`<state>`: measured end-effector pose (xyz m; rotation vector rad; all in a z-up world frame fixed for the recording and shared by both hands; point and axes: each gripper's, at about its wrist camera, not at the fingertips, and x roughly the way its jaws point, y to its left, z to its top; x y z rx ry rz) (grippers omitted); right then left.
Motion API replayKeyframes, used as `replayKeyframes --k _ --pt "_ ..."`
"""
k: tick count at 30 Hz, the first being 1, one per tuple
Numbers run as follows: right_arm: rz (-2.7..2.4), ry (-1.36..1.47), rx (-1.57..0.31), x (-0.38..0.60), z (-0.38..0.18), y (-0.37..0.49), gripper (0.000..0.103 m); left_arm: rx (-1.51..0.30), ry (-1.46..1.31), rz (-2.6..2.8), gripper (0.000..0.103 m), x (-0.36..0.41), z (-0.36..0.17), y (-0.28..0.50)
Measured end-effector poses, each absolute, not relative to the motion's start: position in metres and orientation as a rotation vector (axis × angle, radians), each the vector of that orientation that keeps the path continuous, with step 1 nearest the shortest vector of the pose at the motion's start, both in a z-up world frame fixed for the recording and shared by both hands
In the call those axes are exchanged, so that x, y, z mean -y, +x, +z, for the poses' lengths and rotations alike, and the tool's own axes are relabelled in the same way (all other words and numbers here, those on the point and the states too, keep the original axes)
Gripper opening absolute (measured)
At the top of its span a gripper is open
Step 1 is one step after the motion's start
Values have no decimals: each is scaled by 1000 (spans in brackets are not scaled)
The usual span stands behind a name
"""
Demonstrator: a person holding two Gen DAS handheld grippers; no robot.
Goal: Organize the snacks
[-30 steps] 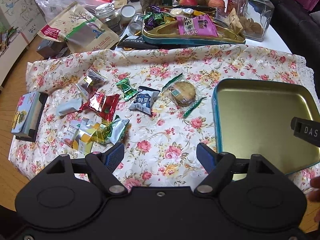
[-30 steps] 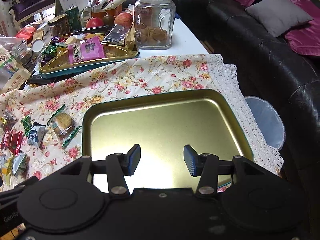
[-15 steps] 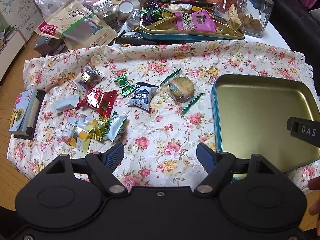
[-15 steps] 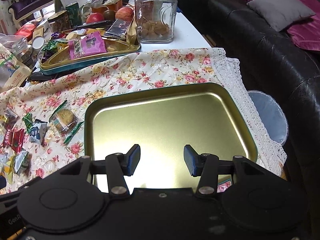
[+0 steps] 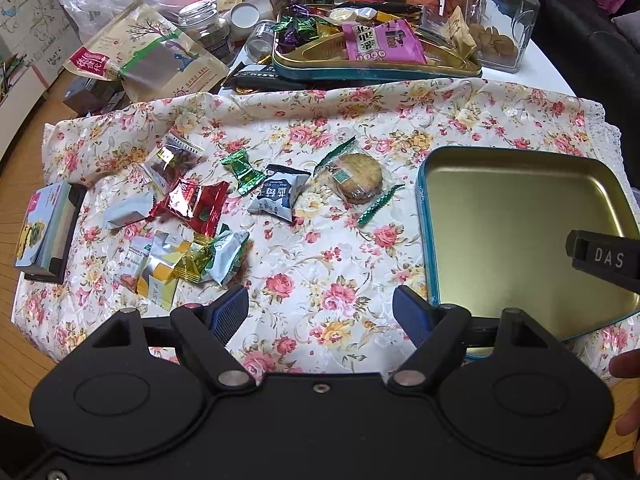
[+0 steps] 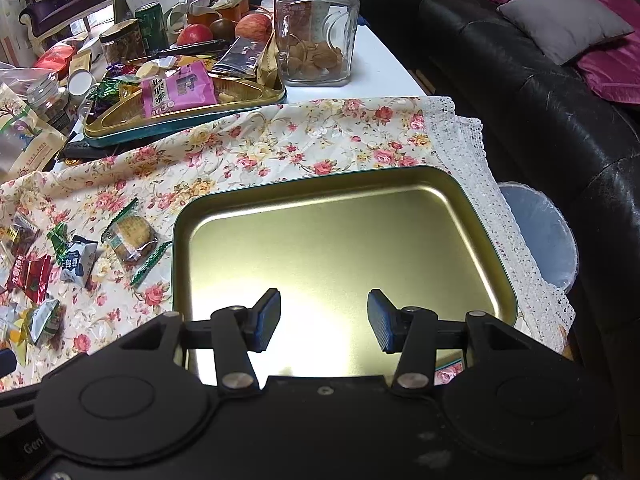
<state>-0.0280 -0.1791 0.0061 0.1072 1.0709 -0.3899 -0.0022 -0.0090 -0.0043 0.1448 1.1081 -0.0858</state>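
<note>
I am looking down on the flowered tablecloth (image 5: 328, 248), which is covering the near part of the table; taking the empty gold tin tray (image 6: 496, 280) as my landmark, it is lying on the cloth's right side, its floor bare; beyond the tray a second tin (image 6: 256, 98) is sitting, already crowded with sweets and a pink packet (image 6: 176, 90), and a glass jar of biscuits (image 6: 316, 28) is standing just beside that.

To the left of the tray the loose snacks are lying scattered on the cloth; nearest it a round biscuit in clear wrap (image 5: 358, 176), then a blue-and-white packet (image 5: 278, 196), a green twisted candy (image 5: 242, 168), a red foil packet (image 5: 192, 204), and farthest off a small heap of silver and yellow packets (image 5: 188, 262).

I am holding the right gripper (image 6: 324, 320) over the tray's near half, jaws parted to a moderate gap with nothing between them; I am holding the left gripper (image 5: 320, 316) over bare cloth just left of the tray, jaws standing wide and empty.

I judge that sorting is only starting, since no snack is in the tray; the next move, as I see it, is calling for the left gripper to reach away from the tray toward a packet, probably the biscuit, and to close on a crimped edge rather than crush the middle.
</note>
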Motion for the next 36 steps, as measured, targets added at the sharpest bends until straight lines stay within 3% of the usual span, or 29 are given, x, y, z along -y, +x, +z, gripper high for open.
replayKeyframes --k 36 --pt "-372 103 -1091 178 5 -27 49 -1170 118 -103 80 8 -11 0"
